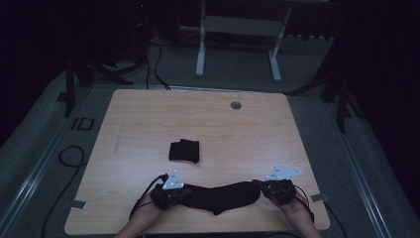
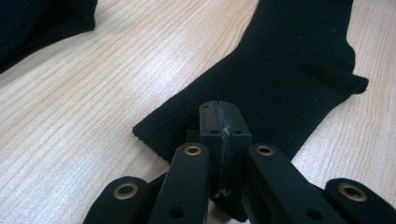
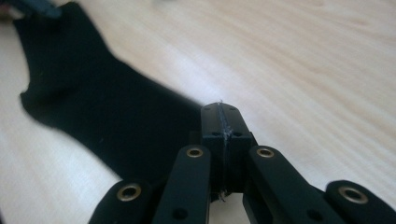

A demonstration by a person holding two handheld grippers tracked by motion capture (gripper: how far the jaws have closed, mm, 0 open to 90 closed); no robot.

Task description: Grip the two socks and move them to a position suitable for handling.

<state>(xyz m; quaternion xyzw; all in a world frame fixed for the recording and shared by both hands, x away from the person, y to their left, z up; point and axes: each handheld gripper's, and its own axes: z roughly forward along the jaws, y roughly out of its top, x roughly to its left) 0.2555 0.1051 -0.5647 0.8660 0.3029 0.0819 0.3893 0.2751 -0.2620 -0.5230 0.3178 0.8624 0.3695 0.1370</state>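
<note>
Item 1: sock (image 1: 220,196), black, ribbed. It lies stretched flat across the near edge of the table (image 1: 148,114), running from left to right between my two hands, with the heel bulging toward me at its middle. In the left gripper view the ribbed cuff end (image 2: 159,133) reaches my jaws, and the heel (image 2: 355,84) sticks out to the side.

Item 2: my left gripper (image 1: 171,193), at the sock's left end. Its jaws are pressed together, and the cuff's fabric appears caught between them.

Item 3: my right gripper (image 1: 277,190), at the sock's right end. Jaws pressed together here too; in the right gripper view the sock (image 3: 93,107) runs away from them toward the far corner, and its edge seems pinched at their base, though the contact itself is dark and hard to make out.

Item 4: bundle (image 1: 184,150), black cloth, folded, mid-table, well apart from the sock.

Item 5: cable hole (image 1: 236,105), round, grey, near the table's far edge.
</note>
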